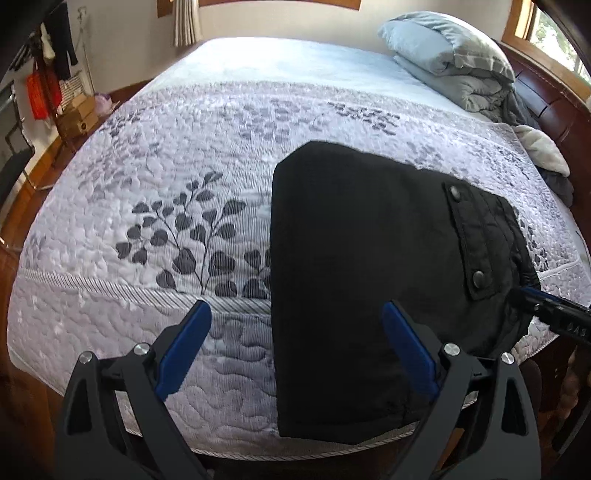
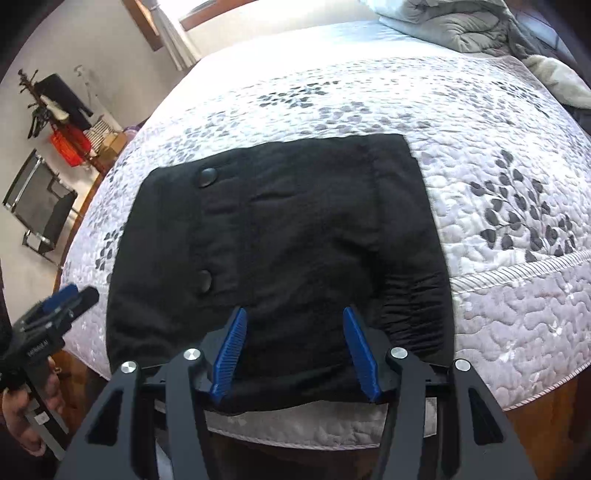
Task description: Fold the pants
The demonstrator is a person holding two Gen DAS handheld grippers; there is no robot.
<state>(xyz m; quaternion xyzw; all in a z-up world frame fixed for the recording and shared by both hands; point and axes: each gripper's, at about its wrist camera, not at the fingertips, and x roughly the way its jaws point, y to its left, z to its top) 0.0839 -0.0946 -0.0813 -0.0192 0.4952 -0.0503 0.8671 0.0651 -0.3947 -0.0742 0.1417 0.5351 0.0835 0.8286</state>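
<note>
Already the pants [image 2: 273, 254] are lying as a compact black bundle on the bed [image 2: 498, 295] near its front edge, so folding is looking nearly finished. Left tongs [image 1: 295, 350] and right tongs [image 2: 293, 350] are both hanging open, empty; next comes perhaps a final smoothing. Layers underneath are staying hidden.

Bed [image 1: 229, 122] fills room centre, quilted pale coverlet with grey leaf print. Grey duvet [image 1: 454, 55] bundled at far right corner by dark wooden headboard [image 1: 546, 96]. Cream walls; wood-framed window [image 1: 532, 26] at right, greenery outside; second window with curtain [image 2: 173, 33] on far wall, daylight bright. Wooden floor [image 1: 22, 192] at left. Coat stand [image 2: 55, 103] with dark clothes, red bag [image 2: 70, 142], cardboard boxes [image 1: 79, 118], black metal-framed chair [image 2: 40, 206] along left wall.
</note>
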